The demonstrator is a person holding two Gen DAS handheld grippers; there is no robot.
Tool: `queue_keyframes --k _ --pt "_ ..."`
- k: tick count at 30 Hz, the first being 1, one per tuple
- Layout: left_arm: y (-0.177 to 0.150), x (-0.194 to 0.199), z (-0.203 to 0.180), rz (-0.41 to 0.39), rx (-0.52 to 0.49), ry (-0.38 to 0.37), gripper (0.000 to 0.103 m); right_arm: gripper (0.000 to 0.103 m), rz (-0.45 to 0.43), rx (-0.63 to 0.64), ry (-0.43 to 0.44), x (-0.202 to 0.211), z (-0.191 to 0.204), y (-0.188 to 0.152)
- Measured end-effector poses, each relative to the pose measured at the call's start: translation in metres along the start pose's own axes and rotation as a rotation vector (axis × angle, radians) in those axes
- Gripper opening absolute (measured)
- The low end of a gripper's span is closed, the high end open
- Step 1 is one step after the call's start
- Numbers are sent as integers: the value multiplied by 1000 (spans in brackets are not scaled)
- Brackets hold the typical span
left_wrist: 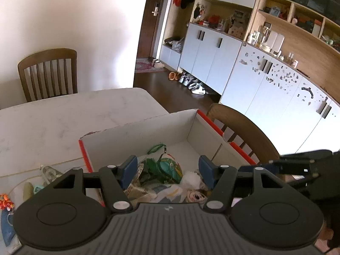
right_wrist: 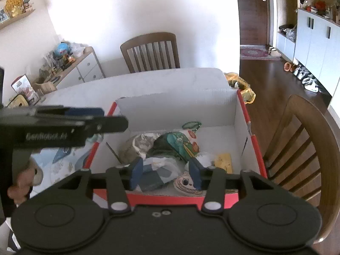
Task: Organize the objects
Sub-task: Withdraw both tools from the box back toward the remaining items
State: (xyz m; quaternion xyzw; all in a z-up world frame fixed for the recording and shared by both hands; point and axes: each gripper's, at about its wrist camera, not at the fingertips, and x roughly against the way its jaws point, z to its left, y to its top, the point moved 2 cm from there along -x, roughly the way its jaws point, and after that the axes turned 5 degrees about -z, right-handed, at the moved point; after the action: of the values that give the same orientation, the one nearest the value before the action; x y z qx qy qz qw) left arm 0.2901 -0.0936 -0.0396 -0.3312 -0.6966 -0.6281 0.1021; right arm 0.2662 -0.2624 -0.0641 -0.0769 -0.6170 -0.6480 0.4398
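A white cardboard box (left_wrist: 148, 131) with red edges stands on the marble table (left_wrist: 63, 114). Inside lie a green patterned pouch (left_wrist: 170, 169), a green cord (left_wrist: 156, 148), a white fluffy thing (left_wrist: 191, 178), a foil pack (right_wrist: 142, 140), a yellow card (right_wrist: 223, 161), a cartoon-face item (right_wrist: 184, 183) and a plastic-wrapped blue-grey packet (right_wrist: 155, 174). My left gripper (left_wrist: 167, 173) hangs open above the box's contents with nothing between its pads. My right gripper (right_wrist: 166, 175) is open over the box's (right_wrist: 240, 114) near edge, the wrapped packet lying loose below its pads. The left gripper (right_wrist: 112, 121) shows sideways over the box's left edge.
Left of the box lie a clear bottle (left_wrist: 48, 172), an orange toy (left_wrist: 5, 200) and printed items (right_wrist: 63, 159). Wooden chairs stand at the far side (right_wrist: 150, 53) and to the right (right_wrist: 301, 148). An orange bag (right_wrist: 244, 87) sits past the table corner. Cabinets (left_wrist: 265, 97) line the right wall.
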Motion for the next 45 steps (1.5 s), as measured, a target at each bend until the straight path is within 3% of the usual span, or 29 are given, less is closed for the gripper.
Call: queue_keyframes --k 8,12,24,28,30,37,45 --pt "-14 32 12 -36 2 -9 69 66 -46 -18 -12 11 20 -3" --pt "-22 53 23 -59 15 -18 79 79 -85 -14 -13 18 35 -4" --pt "-36 105 54 -123 5 -13 87 100 -205 -40 0 36 83 -11" --pt "-43 120 71 -131 22 -1 91 102 -250 -45 15 40 100 -12" --pt "-46 128 82 -140 36 7 103 102 -261 -53 26 41 108 -13" --pt "-55 150 121 -192 63 68 103 102 -297 -41 16 33 139 -13" --pt "-66 161 166 -198 65 130 103 102 -254 -10 33 7 172 -9"
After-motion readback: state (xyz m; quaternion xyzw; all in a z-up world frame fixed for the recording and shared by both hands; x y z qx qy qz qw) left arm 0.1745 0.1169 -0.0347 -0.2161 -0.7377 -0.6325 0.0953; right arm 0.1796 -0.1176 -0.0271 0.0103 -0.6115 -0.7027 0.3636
